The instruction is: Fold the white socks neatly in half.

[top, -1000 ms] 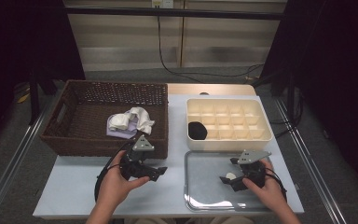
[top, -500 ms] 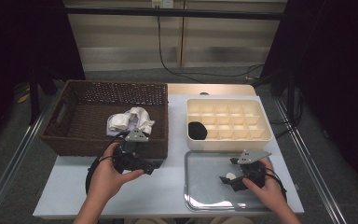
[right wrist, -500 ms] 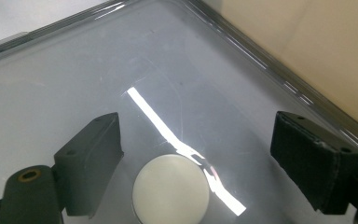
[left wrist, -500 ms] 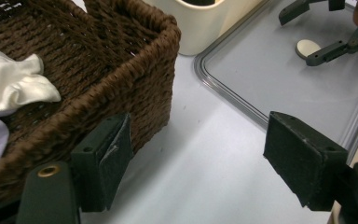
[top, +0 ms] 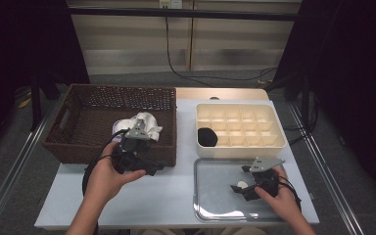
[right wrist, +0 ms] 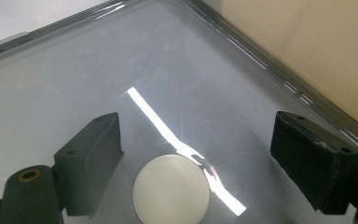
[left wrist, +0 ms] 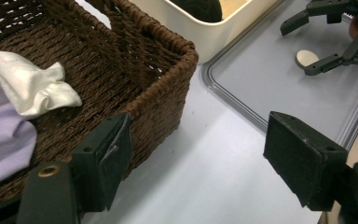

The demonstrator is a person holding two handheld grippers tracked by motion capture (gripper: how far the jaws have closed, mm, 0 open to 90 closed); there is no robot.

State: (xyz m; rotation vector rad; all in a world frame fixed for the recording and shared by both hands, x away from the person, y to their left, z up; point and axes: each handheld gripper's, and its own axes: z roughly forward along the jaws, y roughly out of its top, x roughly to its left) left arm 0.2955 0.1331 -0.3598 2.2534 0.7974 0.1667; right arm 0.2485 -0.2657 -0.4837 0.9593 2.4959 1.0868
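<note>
While we count, two claws are at work: our left claw [top: 149,169] sits at the lower left of the high view, by the front wall of the one basket [top: 78,142], jaws spread wide and holding nothing; our right claw [top: 240,182] sits at lower right over the one tray [top: 210,200], jaws also wide apart and empty.

In the right gripper view a single disc [right wrist: 171,188] lies flat on the tray between the two jaws, near the bottom centre of the frame, touching neither as far as we can tell. It is round, pale and smooth.

The tray is a rounded rectangle of glossy grey with a ridged rim. The basket is dark brown wicker, rectangular, coarsely woven. In it we see one bundle of cloths [top: 139,125], white over lilac, soft and crumpled.

At the upper right of the high view stands one cream box [top: 274,144], smooth-walled and divided into square cells; one cell at its left holds a black lump [top: 207,137].

The bench [top: 161,196] is plain pale grey.
</note>
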